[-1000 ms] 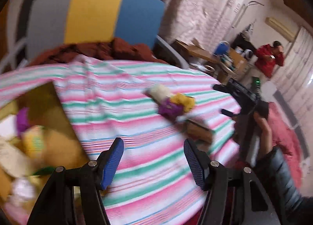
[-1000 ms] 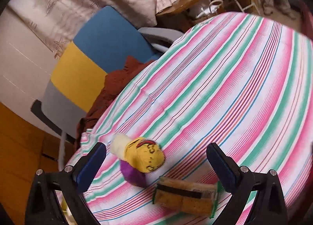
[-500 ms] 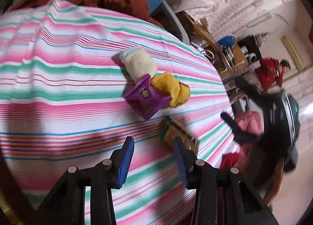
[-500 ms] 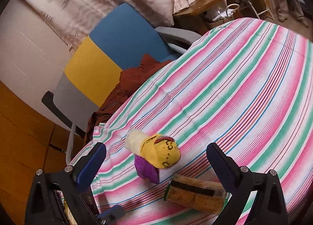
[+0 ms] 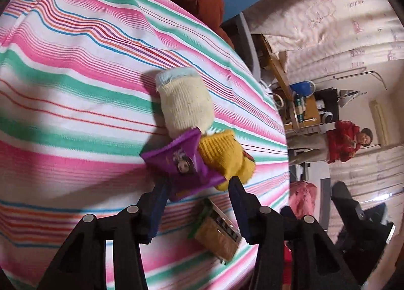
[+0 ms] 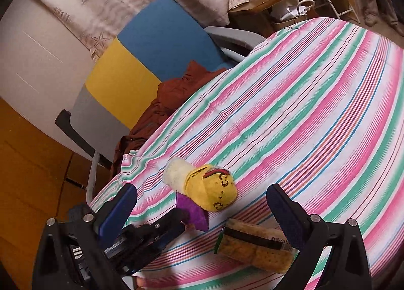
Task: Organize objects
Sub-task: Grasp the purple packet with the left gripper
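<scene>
On the striped tablecloth (image 5: pixel 75 83) a purple snack packet (image 5: pixel 180 163) lies against a cream rolled sock (image 5: pixel 185 103) and a yellow sock (image 5: pixel 224 156). My left gripper (image 5: pixel 198 201) is open, its blue fingers on either side of the packet's near end. A pack of crackers (image 5: pixel 217 234) lies under that gripper, beside its right finger. In the right wrist view my right gripper (image 6: pixel 202 189) hangs wide open above the yellow sock (image 6: pixel 212 189), purple packet (image 6: pixel 193 210) and cracker pack (image 6: pixel 255 244). The left gripper (image 6: pixel 184 216) reaches the packet from the lower left.
A chair with a blue, yellow and grey back (image 6: pixel 141 62) stands at the table's far side with a rust-brown cloth (image 6: pixel 171 93) on its seat. The table edge runs close to the cracker pack. A person in red (image 5: pixel 343 143) sits far off among furniture.
My left gripper swung away from a box of items to the small pile, came down to the purple packet and narrowed its fingers. The right gripper stayed wide open and barely shifted.
</scene>
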A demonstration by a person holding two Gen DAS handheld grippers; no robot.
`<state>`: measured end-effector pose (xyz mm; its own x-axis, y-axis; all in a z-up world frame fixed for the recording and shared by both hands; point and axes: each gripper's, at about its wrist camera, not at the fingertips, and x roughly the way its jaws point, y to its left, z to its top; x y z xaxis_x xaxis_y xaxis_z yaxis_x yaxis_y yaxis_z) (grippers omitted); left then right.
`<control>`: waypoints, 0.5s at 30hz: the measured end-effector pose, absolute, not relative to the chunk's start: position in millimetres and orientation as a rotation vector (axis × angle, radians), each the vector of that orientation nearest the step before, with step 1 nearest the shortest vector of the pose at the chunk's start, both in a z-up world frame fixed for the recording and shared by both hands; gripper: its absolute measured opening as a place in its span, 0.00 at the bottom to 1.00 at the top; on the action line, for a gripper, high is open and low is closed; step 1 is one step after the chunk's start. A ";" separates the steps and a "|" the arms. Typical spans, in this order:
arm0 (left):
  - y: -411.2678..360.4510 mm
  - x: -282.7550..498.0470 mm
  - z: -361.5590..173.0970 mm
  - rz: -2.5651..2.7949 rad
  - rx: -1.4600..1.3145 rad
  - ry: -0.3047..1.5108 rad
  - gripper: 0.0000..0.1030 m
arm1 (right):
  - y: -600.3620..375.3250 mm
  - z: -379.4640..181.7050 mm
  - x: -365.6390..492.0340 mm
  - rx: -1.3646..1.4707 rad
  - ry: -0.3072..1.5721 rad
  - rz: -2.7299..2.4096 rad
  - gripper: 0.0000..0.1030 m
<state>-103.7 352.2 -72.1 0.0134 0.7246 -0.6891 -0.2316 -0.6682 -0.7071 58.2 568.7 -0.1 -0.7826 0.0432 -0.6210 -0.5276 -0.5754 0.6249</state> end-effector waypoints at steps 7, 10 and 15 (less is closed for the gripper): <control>366.5 -113.9 -85.9 1.786 -1.607 -0.468 0.48 | 568.7 -4.8 53.5 -0.851 1.203 2.370 1.00; 371.8 -115.1 -83.8 1.799 -1.587 -0.400 0.42 | 569.0 -7.7 50.7 -0.884 1.188 2.353 1.00; 369.5 -106.7 -79.3 1.824 -1.475 -0.216 0.33 | 570.1 -14.6 47.4 -0.944 1.167 2.310 1.00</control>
